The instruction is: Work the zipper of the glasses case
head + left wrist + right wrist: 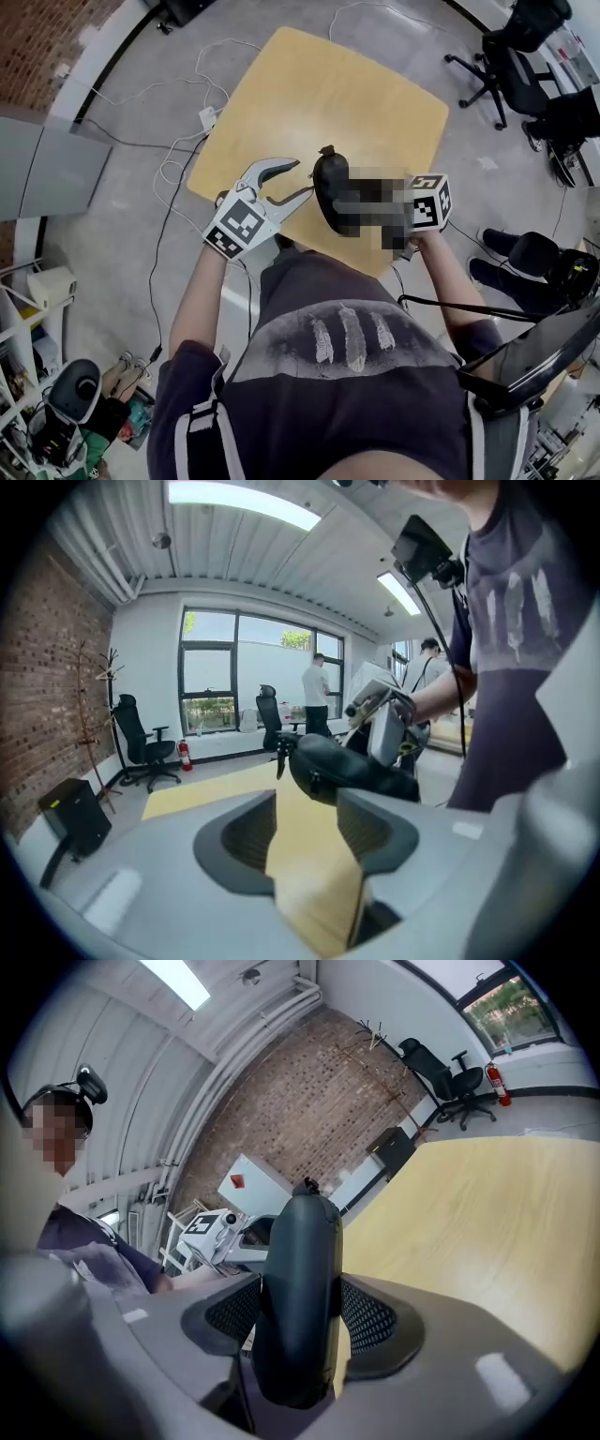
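The black glasses case [327,186] hangs in the air over the near edge of the wooden table [319,94]. My right gripper [300,1314] is shut on the case [298,1279], which stands upright between its pads, with a small zipper tab [307,1185] at its top end. In the head view a mosaic patch hides the right gripper's jaws; its marker cube [430,202] shows. My left gripper [302,178] stands open just left of the case, apart from it. In the left gripper view the left gripper [305,808] has nothing between its fingers, and the case [347,769] lies just ahead.
Cables and a power strip [208,117] lie on the grey floor left of the table. Black office chairs [511,47] stand at the far right. A person stands by the windows [317,697] in the distance. A brick wall [309,1110] runs along one side.
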Demonstrator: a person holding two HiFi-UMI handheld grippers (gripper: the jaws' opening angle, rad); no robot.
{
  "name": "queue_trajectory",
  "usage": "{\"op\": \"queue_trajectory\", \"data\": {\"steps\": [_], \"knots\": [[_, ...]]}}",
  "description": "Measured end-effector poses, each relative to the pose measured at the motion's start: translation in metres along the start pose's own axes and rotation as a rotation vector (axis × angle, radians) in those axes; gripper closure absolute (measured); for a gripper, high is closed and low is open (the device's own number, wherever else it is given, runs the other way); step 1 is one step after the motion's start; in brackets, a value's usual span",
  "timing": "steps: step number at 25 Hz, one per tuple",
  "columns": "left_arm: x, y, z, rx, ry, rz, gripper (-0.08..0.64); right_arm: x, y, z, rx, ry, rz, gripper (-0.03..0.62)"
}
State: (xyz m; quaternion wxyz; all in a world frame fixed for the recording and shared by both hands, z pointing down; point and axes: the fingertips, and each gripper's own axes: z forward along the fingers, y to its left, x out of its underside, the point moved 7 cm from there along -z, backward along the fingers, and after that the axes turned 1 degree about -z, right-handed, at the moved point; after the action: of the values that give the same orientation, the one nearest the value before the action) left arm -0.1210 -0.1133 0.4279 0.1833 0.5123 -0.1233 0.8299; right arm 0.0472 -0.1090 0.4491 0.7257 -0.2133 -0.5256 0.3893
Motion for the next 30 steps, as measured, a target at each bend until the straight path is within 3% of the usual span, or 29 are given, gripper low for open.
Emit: {"op": "queue_trajectory", "data": {"steps": [7,14,17,20,30], "knots": [[0.0029,-0.0039,-0.0024,0.103,-0.005,-0.060,0.443,0.0054,0.0050,0.0007,0.002,0.062,-0.070,0.322],[0.0060,-0.0061,0.0016,0.091,0.039,-0.002,0.452,0.0041,0.0020,0.0031,0.009,0.085,-0.095,0.324],[0.0067,-0.0067,0.0028,0.071,0.060,0.031,0.519,0.0023,0.0015,0.0036,0.015,0.084,-0.101,0.324],[0.0070,-0.0069,0.0039,0.056,0.083,0.057,0.525,0.0012,0.0013,0.0038,0.030,0.086,-0.111,0.324],[0.0095,-0.0070,0.0008,0.097,0.104,0.012,0.555,0.0030,-0.0032,0.0084,0.080,0.048,-0.116,0.328]]}}
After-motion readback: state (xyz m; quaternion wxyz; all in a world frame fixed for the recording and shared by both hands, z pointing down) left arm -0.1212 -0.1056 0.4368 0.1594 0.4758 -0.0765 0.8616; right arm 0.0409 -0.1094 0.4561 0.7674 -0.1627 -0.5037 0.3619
